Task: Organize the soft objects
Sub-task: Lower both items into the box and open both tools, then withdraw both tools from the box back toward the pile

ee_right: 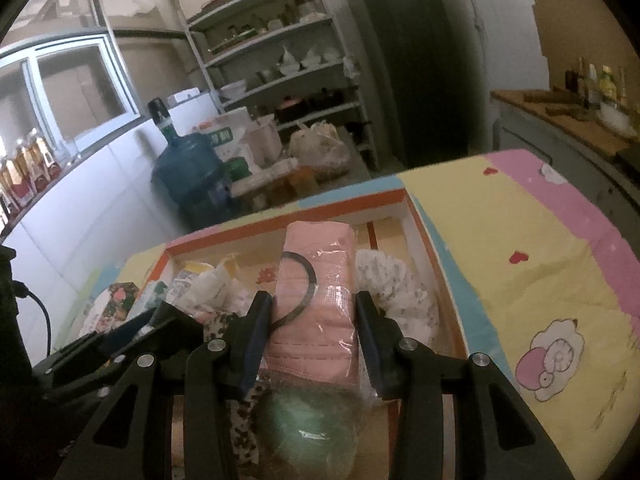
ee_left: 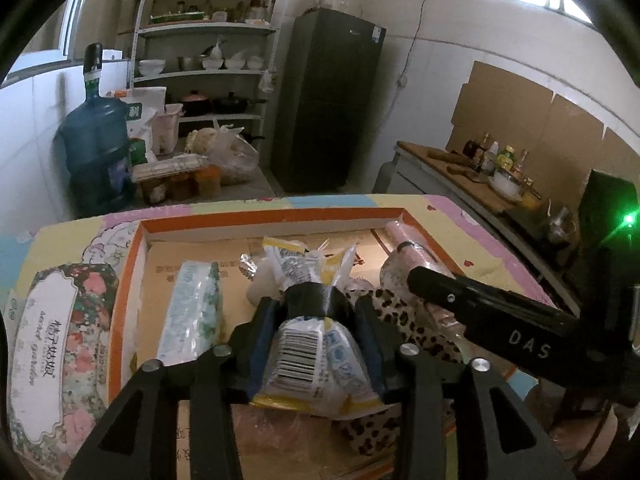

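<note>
Both grippers work over a shallow cardboard box (ee_left: pixel 132 276) with an orange rim, which sits on a pastel cartoon-print cloth (ee_right: pixel 520 248) covering the counter. The left gripper (ee_left: pixel 316 312) has its fingers on either side of a crinkly yellow-and-white packet (ee_left: pixel 308 356) with a barcode; they sit right against its sides, but whether they pinch it or merely flank it I cannot tell. The right gripper (ee_right: pixel 314 336) straddles a pink pack in clear wrap (ee_right: pixel 316 288), its fingers parted with the pack between them and a slight gap showing on the left side, so it looks loosely bracketed, not squeezed. Inside the box also lie a blue-and-white tissue pack (ee_left: pixel 192 304), a leopard-print cloth (ee_left: pixel 396 316) and a white floral fabric ring (ee_right: pixel 400 300) just beside the pink pack. The main risk, as I judge it, is slippage: both wrappers are slick and soft, so a weak hold could let either one slide out or sag when lifted. The two grippers are also very near each other, so a careless swing could knock them together or drag the leopard cloth along.
</note>
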The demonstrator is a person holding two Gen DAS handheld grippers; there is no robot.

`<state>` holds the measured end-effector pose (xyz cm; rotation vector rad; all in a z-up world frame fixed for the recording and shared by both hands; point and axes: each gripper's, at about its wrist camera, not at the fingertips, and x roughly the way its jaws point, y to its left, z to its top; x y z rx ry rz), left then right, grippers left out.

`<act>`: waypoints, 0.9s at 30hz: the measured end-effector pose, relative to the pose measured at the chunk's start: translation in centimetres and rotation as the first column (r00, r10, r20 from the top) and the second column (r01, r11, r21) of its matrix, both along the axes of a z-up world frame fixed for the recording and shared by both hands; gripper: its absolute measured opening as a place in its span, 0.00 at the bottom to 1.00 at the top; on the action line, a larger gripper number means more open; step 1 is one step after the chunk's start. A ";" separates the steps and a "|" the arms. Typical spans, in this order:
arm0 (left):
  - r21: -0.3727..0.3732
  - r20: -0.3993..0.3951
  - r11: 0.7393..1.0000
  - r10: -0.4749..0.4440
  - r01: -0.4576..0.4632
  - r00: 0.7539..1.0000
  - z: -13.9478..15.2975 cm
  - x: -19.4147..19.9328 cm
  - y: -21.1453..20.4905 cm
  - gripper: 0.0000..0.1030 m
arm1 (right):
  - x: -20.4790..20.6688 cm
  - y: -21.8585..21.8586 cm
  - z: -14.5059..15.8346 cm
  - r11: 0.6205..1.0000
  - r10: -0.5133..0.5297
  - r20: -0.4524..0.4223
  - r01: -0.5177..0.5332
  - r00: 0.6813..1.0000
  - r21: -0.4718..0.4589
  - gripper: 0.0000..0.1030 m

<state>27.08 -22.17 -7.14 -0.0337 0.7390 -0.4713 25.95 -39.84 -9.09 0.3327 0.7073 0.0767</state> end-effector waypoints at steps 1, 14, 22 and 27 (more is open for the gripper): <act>0.000 -0.005 1.000 0.000 0.000 1.000 -0.1 0.0 0.0 0.50 | 0.0 -0.1 -0.2 1.000 0.005 -0.006 -0.004 1.000 0.011 0.45; -0.034 0.049 0.999 0.015 -0.013 0.999 1.6 -2.0 1.6 0.82 | -1.8 -1.0 0.6 0.993 0.006 0.058 -0.012 0.998 0.115 0.57; -0.027 0.102 0.999 0.047 -0.044 0.994 3.1 -4.4 3.4 0.82 | -4.7 1.3 2.8 0.996 0.017 0.121 -0.028 0.993 0.089 0.57; -0.026 0.133 0.997 0.081 -0.079 0.988 3.9 -5.9 5.4 0.82 | -6.7 4.0 4.1 0.996 0.050 0.155 -0.060 0.987 0.061 0.57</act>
